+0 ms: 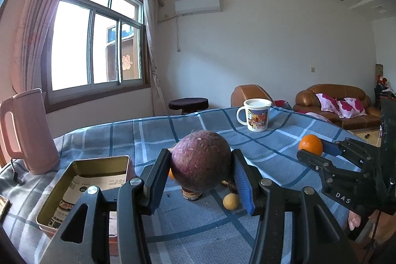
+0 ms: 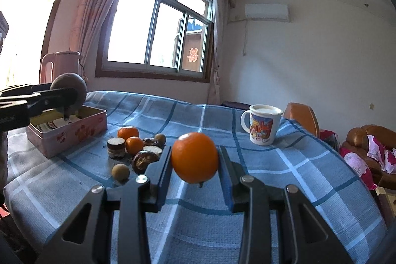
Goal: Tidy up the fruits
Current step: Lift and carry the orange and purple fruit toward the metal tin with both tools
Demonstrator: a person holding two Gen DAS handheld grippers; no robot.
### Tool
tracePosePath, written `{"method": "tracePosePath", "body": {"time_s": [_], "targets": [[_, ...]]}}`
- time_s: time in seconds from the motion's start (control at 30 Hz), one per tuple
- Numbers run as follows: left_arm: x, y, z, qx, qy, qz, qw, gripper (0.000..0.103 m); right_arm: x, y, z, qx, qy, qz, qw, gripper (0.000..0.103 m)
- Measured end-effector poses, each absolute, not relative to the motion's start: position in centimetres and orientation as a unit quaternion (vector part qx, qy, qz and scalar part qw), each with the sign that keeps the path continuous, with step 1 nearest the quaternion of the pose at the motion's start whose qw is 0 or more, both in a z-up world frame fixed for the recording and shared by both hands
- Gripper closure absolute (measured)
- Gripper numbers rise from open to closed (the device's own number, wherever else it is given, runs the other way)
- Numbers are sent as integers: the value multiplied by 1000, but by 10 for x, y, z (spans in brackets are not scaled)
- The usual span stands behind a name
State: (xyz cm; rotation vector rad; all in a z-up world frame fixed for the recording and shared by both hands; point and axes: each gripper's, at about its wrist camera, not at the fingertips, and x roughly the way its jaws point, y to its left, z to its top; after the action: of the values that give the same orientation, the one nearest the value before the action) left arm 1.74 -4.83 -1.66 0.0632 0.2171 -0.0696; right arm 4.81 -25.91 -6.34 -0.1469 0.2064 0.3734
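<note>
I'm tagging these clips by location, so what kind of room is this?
Most likely a home living room. A brown leather sofa with floral cushions stands behind the table, which wears a blue checked cloth. There is a curtained window and a wall air conditioner.

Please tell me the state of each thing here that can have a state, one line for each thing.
left gripper: shut on the purple fruit, lifted.
right gripper: shut on an orange, lifted.
tin box: open, no lid on it.
mug: upright on the checked cloth.
pink kettle: upright, lid closed.
</note>
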Motion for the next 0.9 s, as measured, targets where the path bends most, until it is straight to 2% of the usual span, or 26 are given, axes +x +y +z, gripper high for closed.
{"method": "tracePosePath", "body": {"time_s": [0.9], "targets": [[19,-28,-6,25,110,-1,994,51,48,-222,-32,-98,72,229,966,65]]}}
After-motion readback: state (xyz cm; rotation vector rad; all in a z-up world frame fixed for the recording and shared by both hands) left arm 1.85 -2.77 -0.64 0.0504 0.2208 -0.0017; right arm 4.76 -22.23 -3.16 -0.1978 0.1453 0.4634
